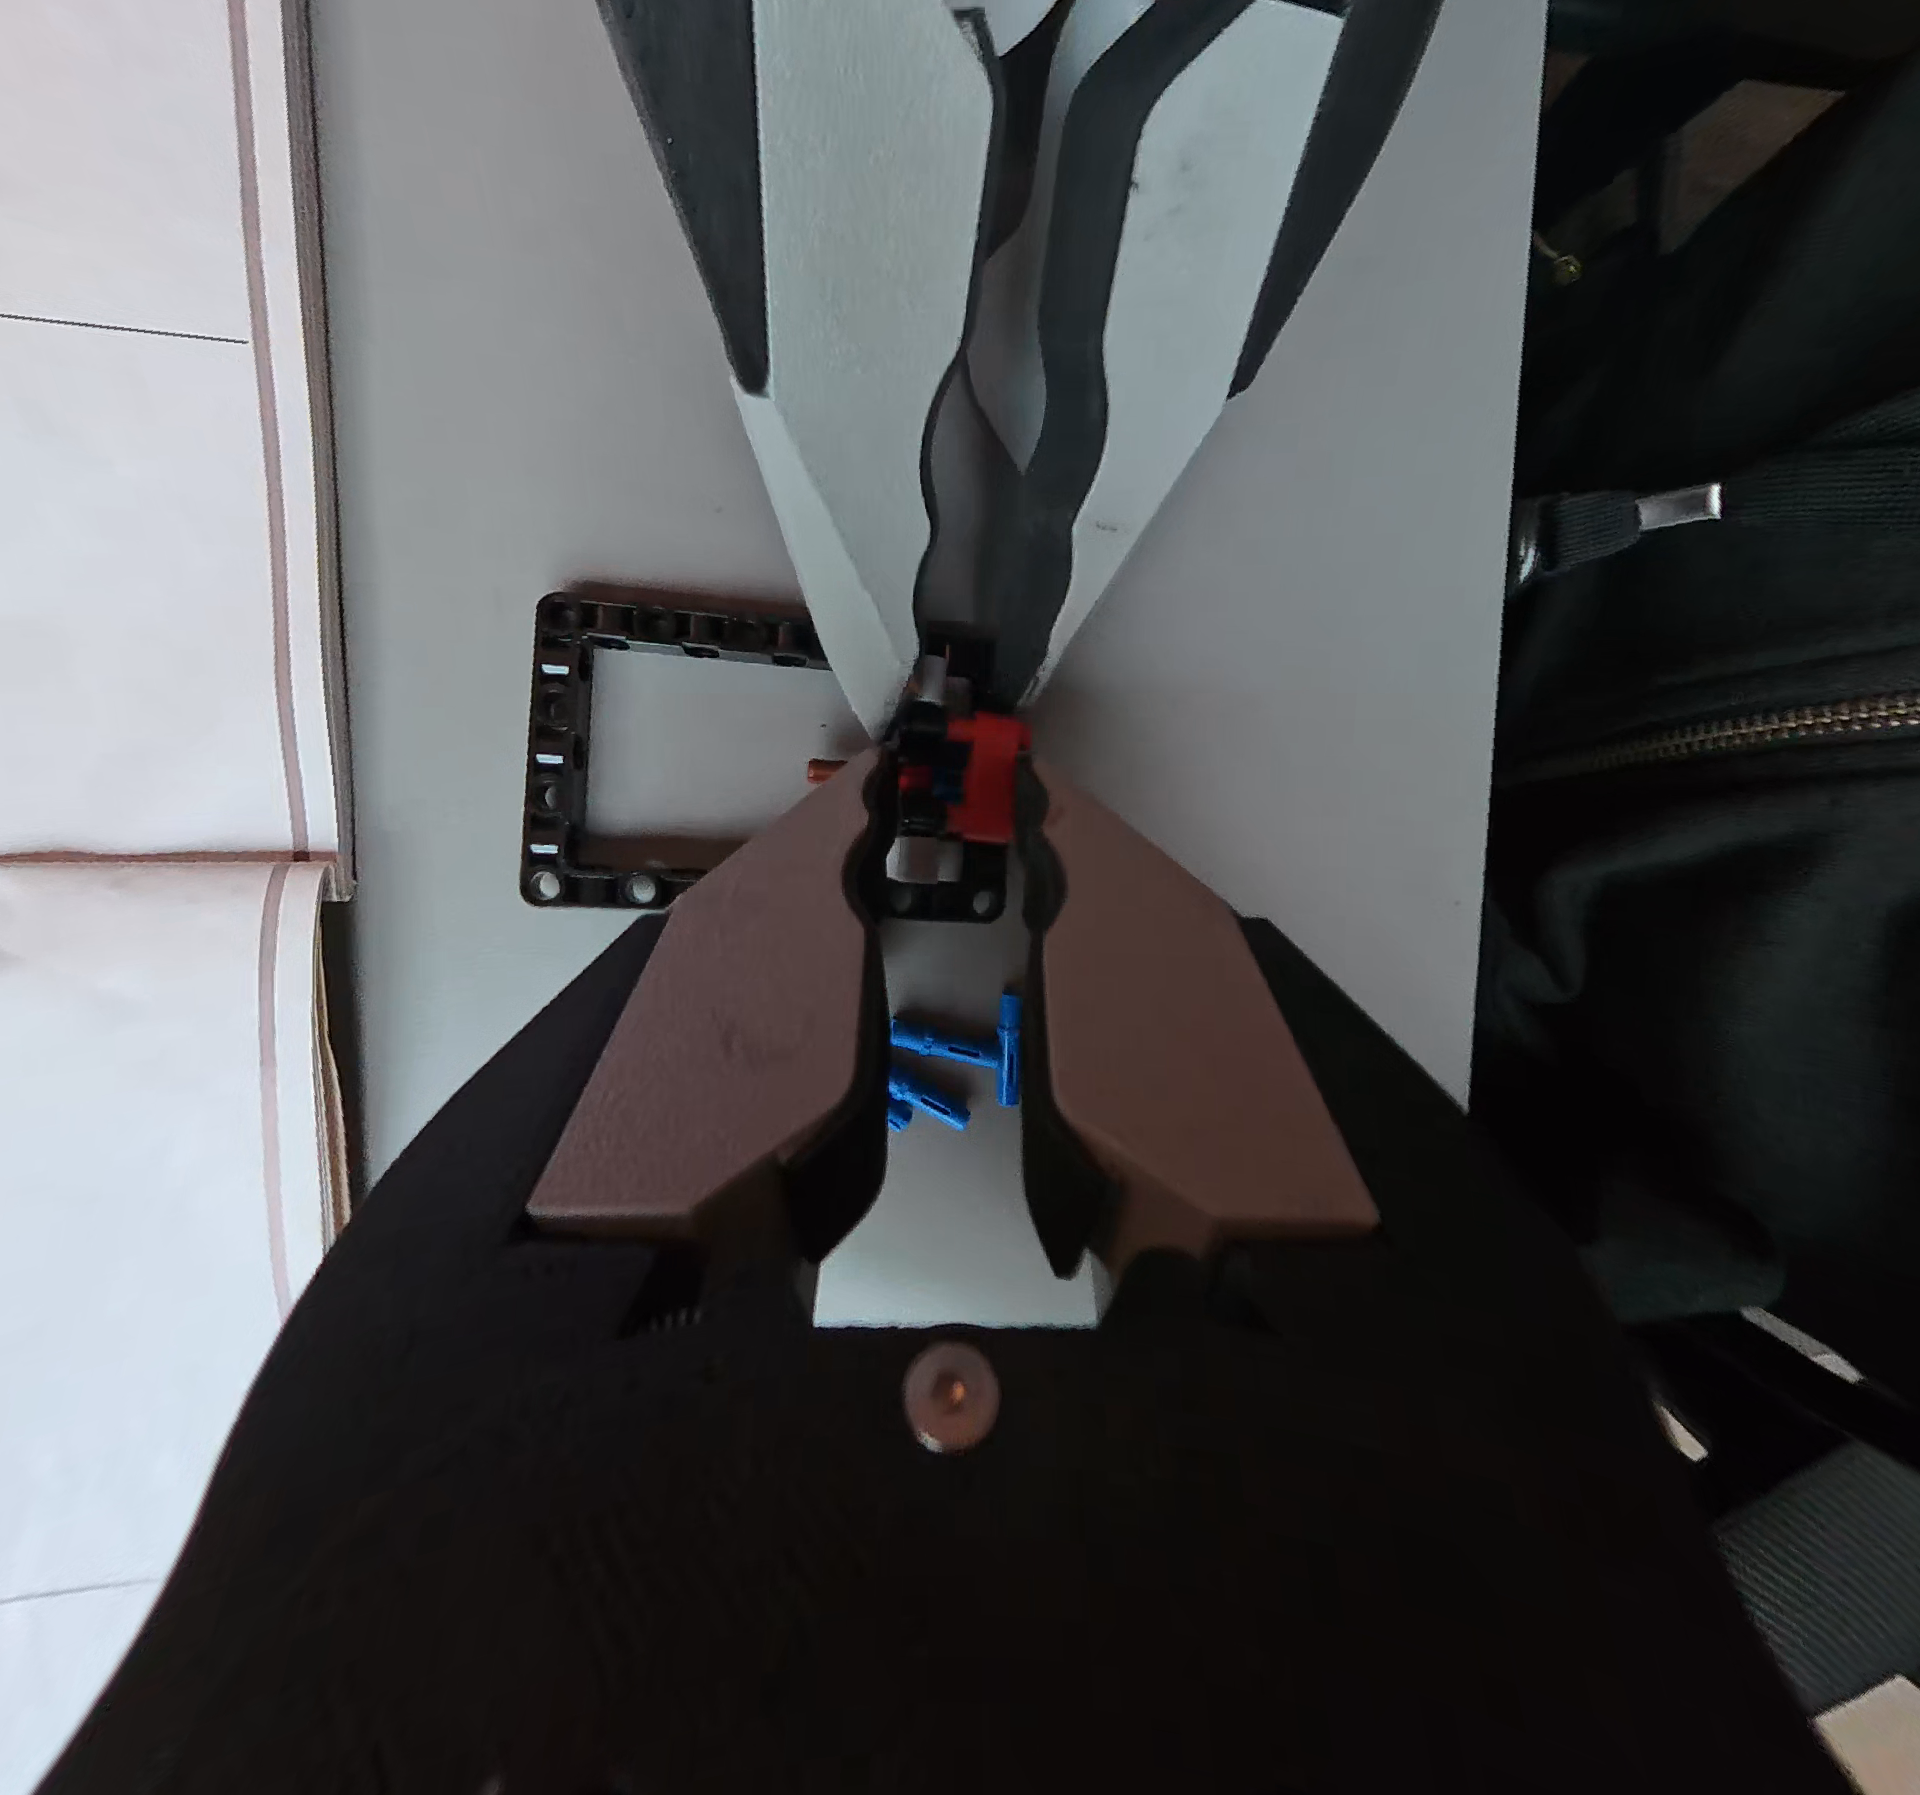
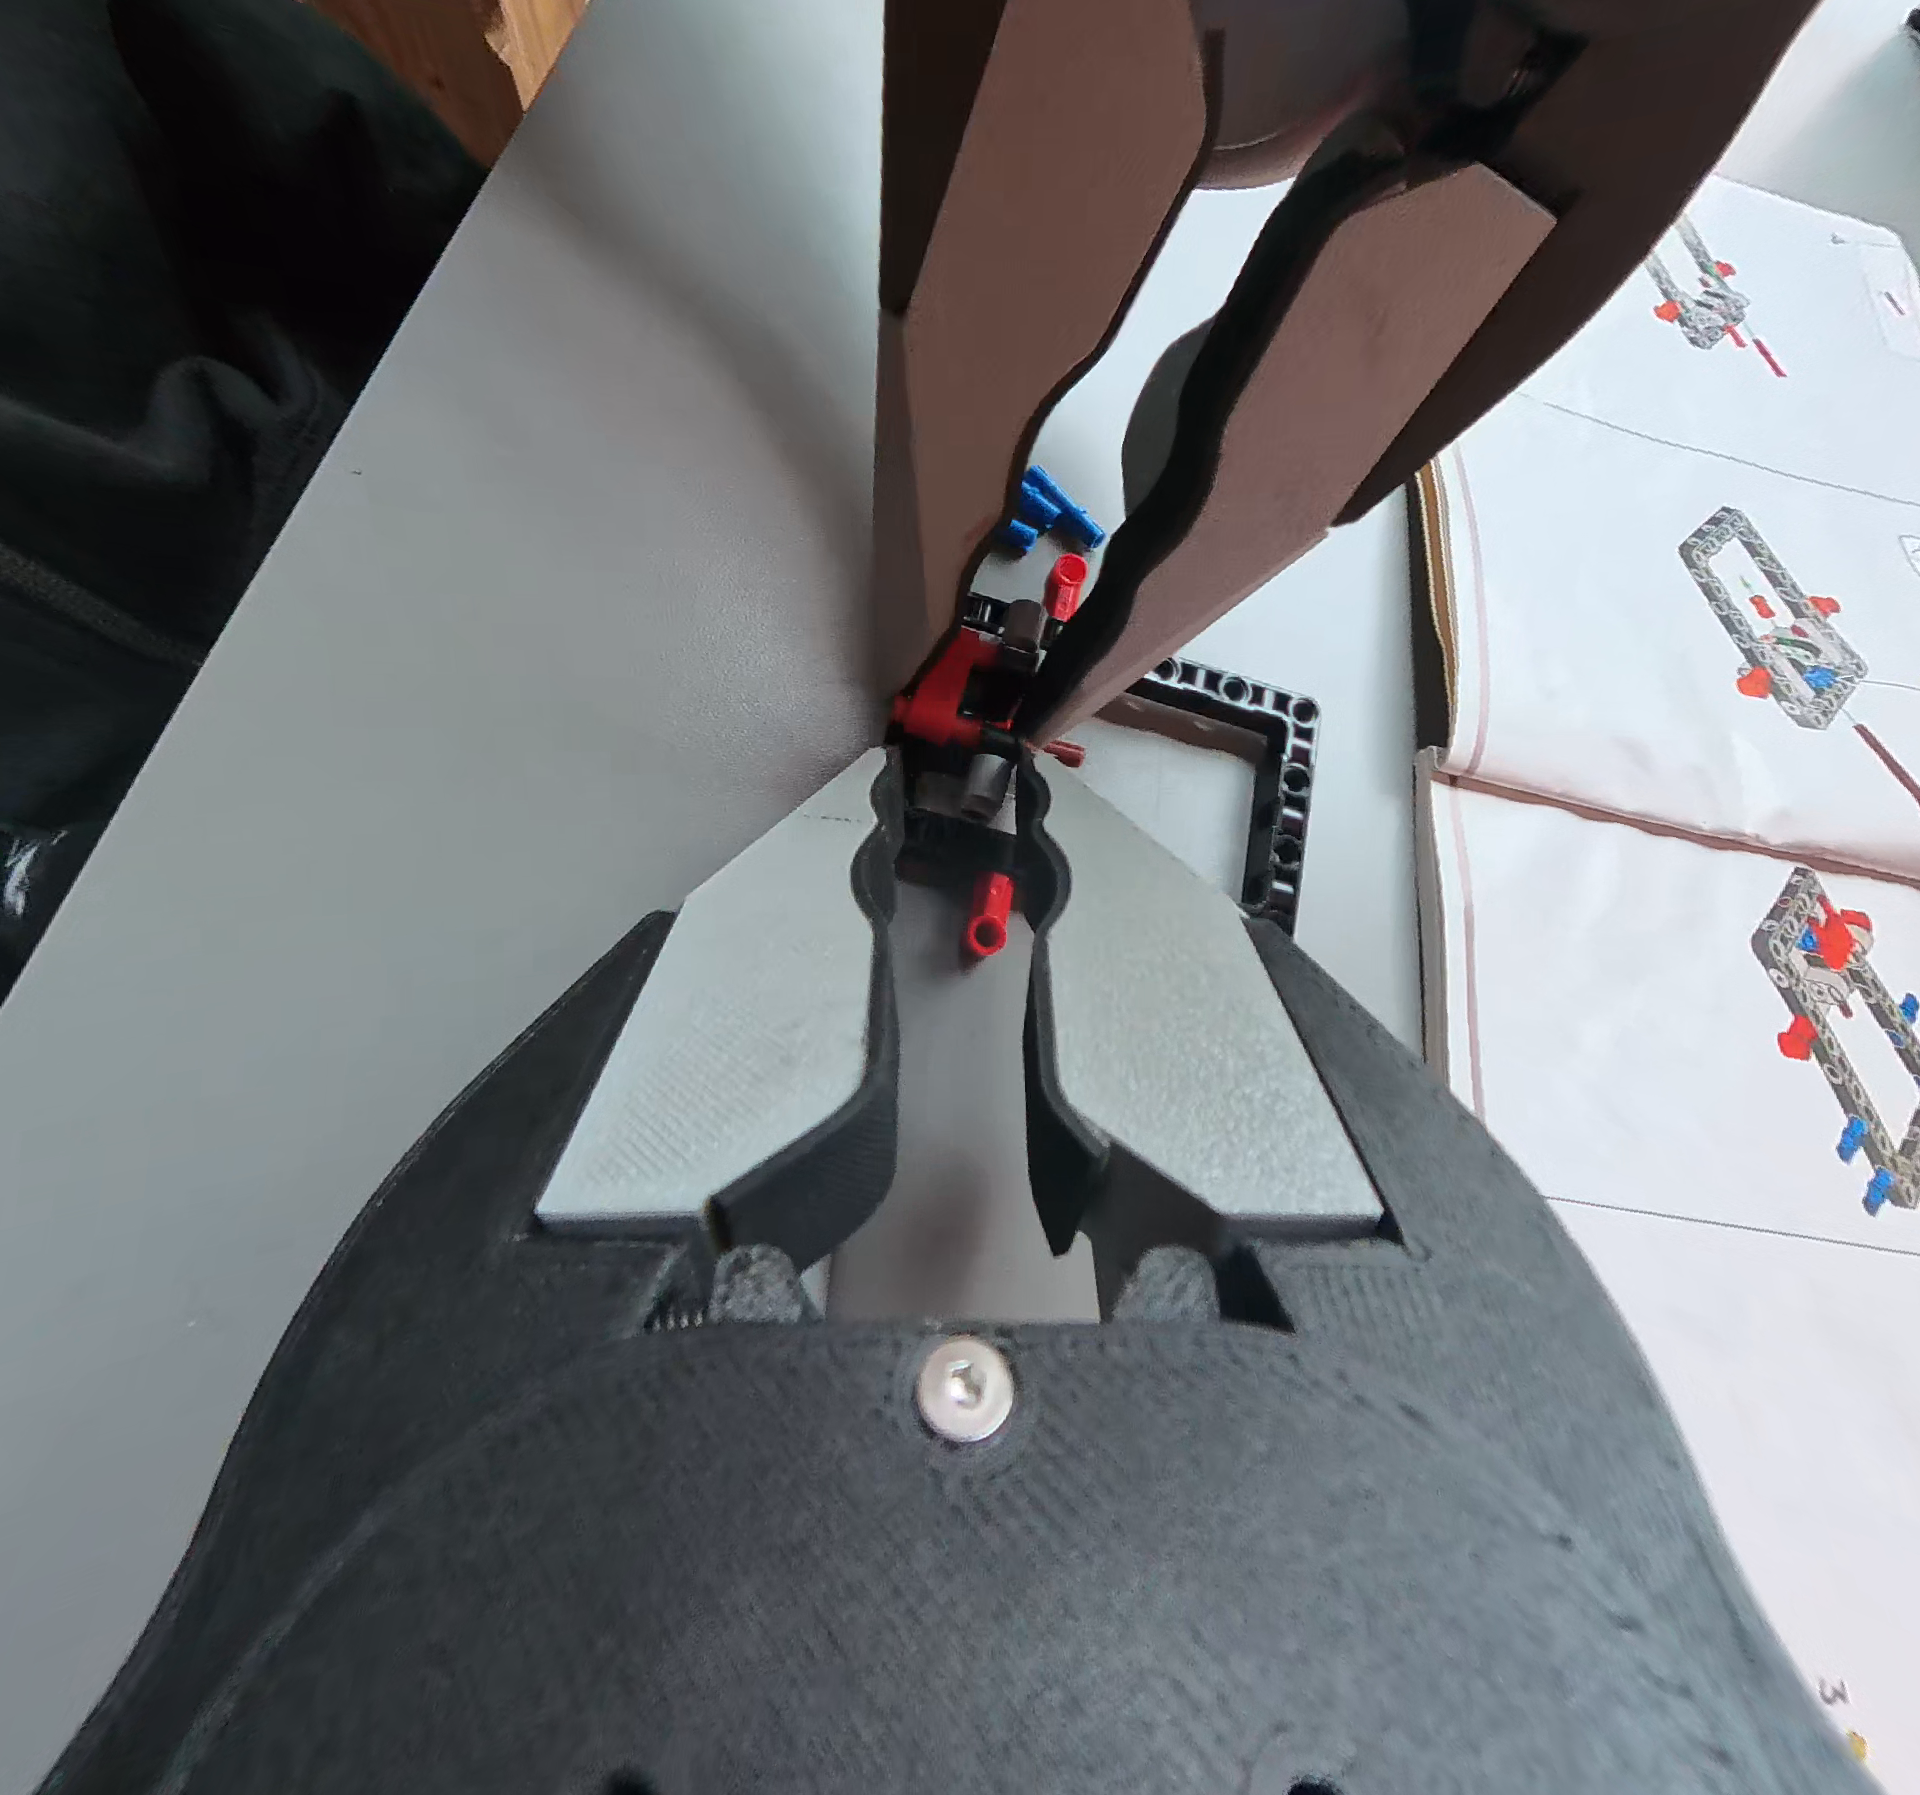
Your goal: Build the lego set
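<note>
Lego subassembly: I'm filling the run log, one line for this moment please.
left gripper: shut on lego subassembly | right gripper: shut on it too | blue pins: loose on table

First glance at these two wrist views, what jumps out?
Two grippers meet tip to tip at the centre: the brown-fingered left gripper and grey-fingered right gripper both pinch one small red-and-black lego assembly. Beside it a black rectangular lego frame lies flat on the white table, loose blue pins sit between the left fingers, and an open instruction booklet lies alongside.
</note>
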Demonstrator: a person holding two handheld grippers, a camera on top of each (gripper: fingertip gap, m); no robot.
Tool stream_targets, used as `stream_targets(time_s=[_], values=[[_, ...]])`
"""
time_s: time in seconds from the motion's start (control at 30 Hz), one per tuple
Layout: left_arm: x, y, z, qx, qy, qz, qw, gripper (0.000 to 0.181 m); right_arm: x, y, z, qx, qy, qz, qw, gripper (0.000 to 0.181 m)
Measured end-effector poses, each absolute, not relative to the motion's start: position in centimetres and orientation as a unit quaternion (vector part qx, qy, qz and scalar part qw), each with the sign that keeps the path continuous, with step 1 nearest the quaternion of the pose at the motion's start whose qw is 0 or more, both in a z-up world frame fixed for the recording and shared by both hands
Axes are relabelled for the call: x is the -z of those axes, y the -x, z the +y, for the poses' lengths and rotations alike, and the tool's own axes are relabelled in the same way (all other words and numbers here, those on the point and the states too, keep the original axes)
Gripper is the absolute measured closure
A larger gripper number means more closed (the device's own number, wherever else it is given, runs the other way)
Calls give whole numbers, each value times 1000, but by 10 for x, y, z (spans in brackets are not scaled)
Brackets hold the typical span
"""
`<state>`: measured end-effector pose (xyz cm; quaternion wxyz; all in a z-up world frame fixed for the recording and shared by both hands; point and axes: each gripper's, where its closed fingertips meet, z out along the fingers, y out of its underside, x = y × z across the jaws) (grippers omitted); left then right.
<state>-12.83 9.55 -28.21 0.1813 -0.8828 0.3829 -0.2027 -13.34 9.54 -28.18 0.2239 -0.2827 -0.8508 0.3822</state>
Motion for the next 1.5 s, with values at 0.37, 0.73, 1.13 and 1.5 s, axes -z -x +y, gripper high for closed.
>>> stream_targets(time_s=[0.37, 0.73, 1.13, 1.5], values=[[282, 123, 89, 244, 877, 385, 154, 161, 282, 130, 92, -369, 250, -861, 247, 174], [282, 122, 89, 271, 878, 374, 129, 163, 282, 129, 92, -349, 231, -867, 271, 174], [282, 122, 89, 286, 876, 366, 128, 163, 282, 129, 91, -338, 215, -868, 292, 174], [272, 121, 93, 260, 874, 371, 177, 130, 277, 132, 98, -385, 267, -850, 241, 169]])
